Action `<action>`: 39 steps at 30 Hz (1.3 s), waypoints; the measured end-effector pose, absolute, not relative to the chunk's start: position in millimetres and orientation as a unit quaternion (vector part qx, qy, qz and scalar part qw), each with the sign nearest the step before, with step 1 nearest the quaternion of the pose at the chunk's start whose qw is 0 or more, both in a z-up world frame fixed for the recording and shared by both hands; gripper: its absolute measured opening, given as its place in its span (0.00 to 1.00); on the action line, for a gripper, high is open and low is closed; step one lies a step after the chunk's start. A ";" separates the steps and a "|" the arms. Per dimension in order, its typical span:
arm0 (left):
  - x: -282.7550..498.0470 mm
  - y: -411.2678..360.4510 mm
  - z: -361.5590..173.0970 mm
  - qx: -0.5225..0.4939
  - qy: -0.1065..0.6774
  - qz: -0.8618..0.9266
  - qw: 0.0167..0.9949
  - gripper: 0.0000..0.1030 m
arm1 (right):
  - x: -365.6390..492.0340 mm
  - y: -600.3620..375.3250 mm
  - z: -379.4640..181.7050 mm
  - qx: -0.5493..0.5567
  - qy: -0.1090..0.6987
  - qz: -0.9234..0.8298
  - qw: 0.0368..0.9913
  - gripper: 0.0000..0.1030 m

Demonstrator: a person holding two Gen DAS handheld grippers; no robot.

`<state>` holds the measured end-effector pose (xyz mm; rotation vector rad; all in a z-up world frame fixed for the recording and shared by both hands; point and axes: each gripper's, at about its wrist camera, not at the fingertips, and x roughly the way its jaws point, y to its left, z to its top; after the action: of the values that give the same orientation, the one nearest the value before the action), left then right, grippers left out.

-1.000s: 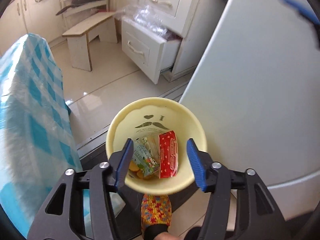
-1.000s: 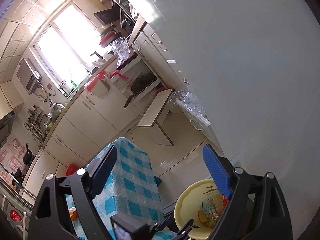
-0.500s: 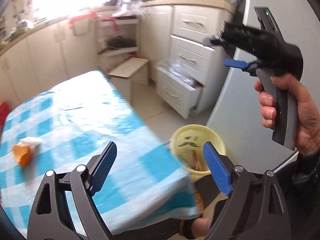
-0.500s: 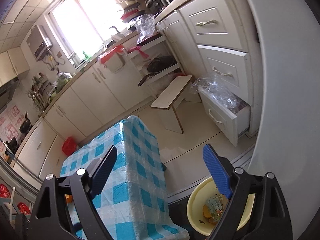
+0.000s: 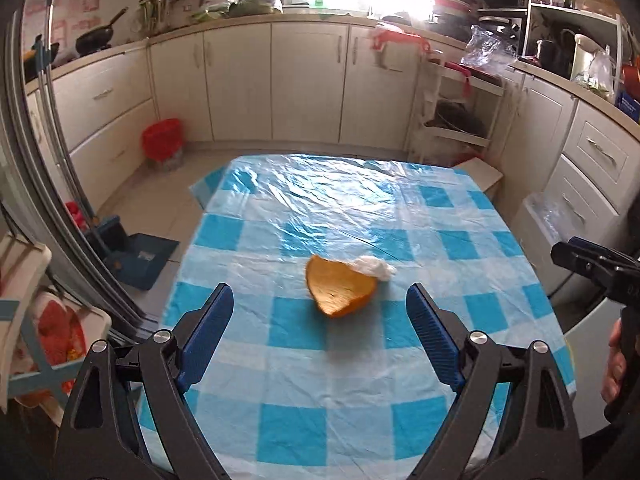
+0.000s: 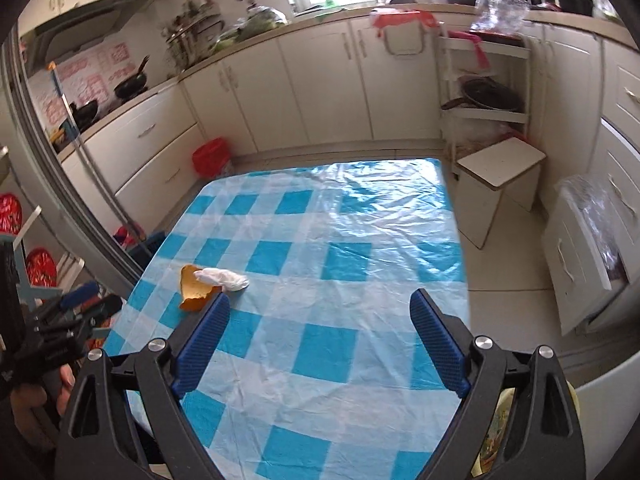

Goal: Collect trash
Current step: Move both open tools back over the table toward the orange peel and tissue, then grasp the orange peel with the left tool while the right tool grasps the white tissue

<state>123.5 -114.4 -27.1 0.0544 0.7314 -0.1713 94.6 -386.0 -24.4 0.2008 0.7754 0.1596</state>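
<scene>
Left wrist view looks down over a table (image 5: 352, 408) covered in a blue-and-white checked plastic cloth. The left gripper (image 5: 320, 322) is held above the near part of the table, its two blue-padded fingers (image 5: 208, 330) spread wide with nothing between them. Just beyond the gap, near the middle of the cloth, lies a curved piece of orange peel (image 5: 340, 290), hollow side up. A crumpled white tissue (image 5: 374, 268) touches its far right edge. At the right border, part of the right gripper's black body shows, with a few fingers of the hand holding it; the rest is cut off.

Right wrist view shows the same table (image 6: 360, 360) from further right. The right gripper (image 6: 320, 332) is also wide open and holds nothing. Its left finger covers the near edge of the orange peel (image 6: 190, 284), and the tissue (image 6: 222, 278) lies against the peel's right side. Between the right finger and the frame's bottom edge, a sliver of a yellow bin (image 6: 500, 424) shows, with what may be printed wrappers inside; too little is visible to be sure. At the left edge, the left gripper's black body and the hand around it are dark and blurred. Beyond the table stand cream kitchen cabinets (image 6: 320, 92), a small stool (image 6: 500, 168) and a red bucket (image 6: 210, 158) on the floor.
</scene>
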 end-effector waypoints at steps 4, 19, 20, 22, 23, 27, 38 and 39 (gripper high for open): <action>126.0 -98.7 -27.7 0.018 0.350 -0.071 0.934 0.85 | 114.1 -355.5 -35.9 0.079 0.394 0.098 0.910 0.85; 145.4 -81.5 -49.7 0.016 0.388 -0.066 0.919 0.86 | 167.6 -301.1 -74.7 0.130 0.441 0.155 0.875 0.85; 147.8 -81.1 -51.3 0.015 0.391 -0.066 0.918 0.86 | 170.9 -300.0 -77.1 0.138 0.443 0.159 0.871 0.85; 153.9 -80.6 -56.2 0.009 0.401 -0.069 0.913 0.87 | 178.6 -298.2 -83.5 0.158 0.449 0.164 0.864 0.85; 157.6 -80.5 -59.3 0.004 0.407 -0.070 0.911 0.87 | 182.6 -298.2 -87.0 0.171 0.454 0.169 0.858 0.85; 177.5 -81.7 -71.4 -0.010 0.427 -0.063 0.902 0.87 | 195.9 -300.5 -101.9 0.221 0.474 0.183 0.832 0.85; 224.5 -104.2 -110.1 0.010 0.457 -0.055 0.888 0.87 | 212.5 -296.6 -125.5 0.255 0.505 0.199 0.800 0.27; 226.7 -105.5 -110.9 0.011 0.455 -0.056 0.889 0.87 | 210.1 -301.4 -121.3 0.257 0.500 0.196 0.803 0.26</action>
<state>226.7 -105.5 -110.9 0.0222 0.9446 -0.1170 210.1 -301.4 -121.3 0.5509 1.0713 0.4204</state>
